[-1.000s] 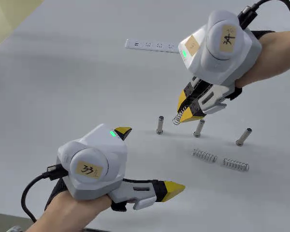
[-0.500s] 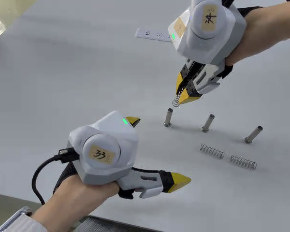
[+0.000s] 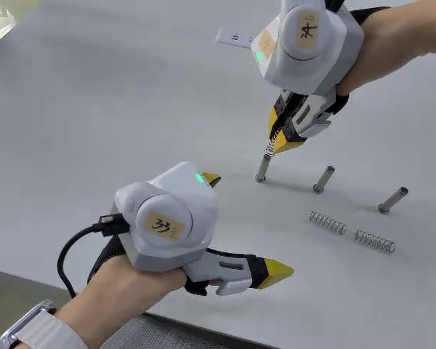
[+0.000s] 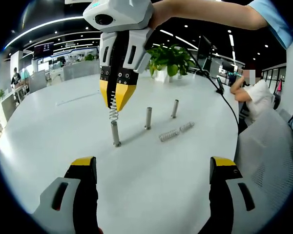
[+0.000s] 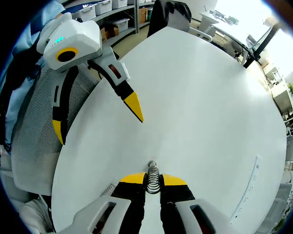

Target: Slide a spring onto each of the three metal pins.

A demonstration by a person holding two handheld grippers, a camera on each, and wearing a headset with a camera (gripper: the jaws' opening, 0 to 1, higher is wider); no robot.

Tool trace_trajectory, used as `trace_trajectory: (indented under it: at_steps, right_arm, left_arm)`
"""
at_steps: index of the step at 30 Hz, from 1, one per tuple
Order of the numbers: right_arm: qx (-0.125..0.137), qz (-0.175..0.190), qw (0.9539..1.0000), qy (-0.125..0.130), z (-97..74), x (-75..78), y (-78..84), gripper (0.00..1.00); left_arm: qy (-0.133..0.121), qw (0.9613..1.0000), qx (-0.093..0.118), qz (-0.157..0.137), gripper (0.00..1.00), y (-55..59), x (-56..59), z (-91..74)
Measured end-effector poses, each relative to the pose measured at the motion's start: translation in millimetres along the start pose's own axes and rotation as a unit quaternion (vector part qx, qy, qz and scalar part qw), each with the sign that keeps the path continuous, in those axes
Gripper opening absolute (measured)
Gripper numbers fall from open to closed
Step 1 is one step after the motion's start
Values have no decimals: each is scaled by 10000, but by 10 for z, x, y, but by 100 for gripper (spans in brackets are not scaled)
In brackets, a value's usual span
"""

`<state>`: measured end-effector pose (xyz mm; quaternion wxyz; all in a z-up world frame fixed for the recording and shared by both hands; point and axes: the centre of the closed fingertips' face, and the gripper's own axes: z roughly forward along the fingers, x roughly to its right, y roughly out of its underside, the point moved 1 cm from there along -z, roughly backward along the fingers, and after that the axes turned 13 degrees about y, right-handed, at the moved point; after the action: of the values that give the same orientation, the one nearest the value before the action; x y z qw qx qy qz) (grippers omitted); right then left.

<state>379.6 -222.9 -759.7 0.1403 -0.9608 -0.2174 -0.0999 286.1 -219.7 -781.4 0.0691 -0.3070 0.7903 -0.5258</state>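
Three metal pins stand on the white table: the left pin (image 3: 262, 169) (image 4: 115, 133), the middle pin (image 3: 323, 178) (image 4: 148, 118) and the right pin (image 3: 393, 199) (image 4: 175, 108). My right gripper (image 3: 277, 147) (image 4: 114, 101) is shut on a small spring (image 3: 272, 144) (image 4: 114, 110) (image 5: 152, 178), which hangs straight above the left pin with its lower end at the pin's top. Two more springs (image 3: 328, 222) (image 3: 373, 241) lie flat in front of the pins. My left gripper (image 3: 248, 224) (image 4: 152, 168) hovers open nearer to me, with nothing between its fingers.
A white power strip (image 3: 235, 38) lies at the table's far side. The table's near edge (image 3: 73, 289) runs below my left hand, with a cable (image 3: 65, 256) trailing from the left gripper. Seated people and a plant show beyond the table in the left gripper view.
My right gripper has carried the spring left and down, from near the middle pin to directly over the left pin. The left gripper stays open.
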Motion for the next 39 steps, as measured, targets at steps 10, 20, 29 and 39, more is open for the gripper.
trace_trajectory:
  at_steps: [10,20,29,39]
  right_arm:
    - [-59,-111,9999,-55,66,32,4,7]
    - [-133,-207,9996,-105,157,6,18,7]
    - [-217,-188,9994,-207,369,-14,39,7]
    - [-315,-129,9988,-358,512,-36,81,7]
  left_arm:
    - [10,10000,31,-52,93,-8,-30,8]
    - [26,9999,23,-118,92,22,-47,12]
    - [17,9998,43,-187,91,32,-65,9]
    - [30,9996,87,-273,90,40,-79,18]
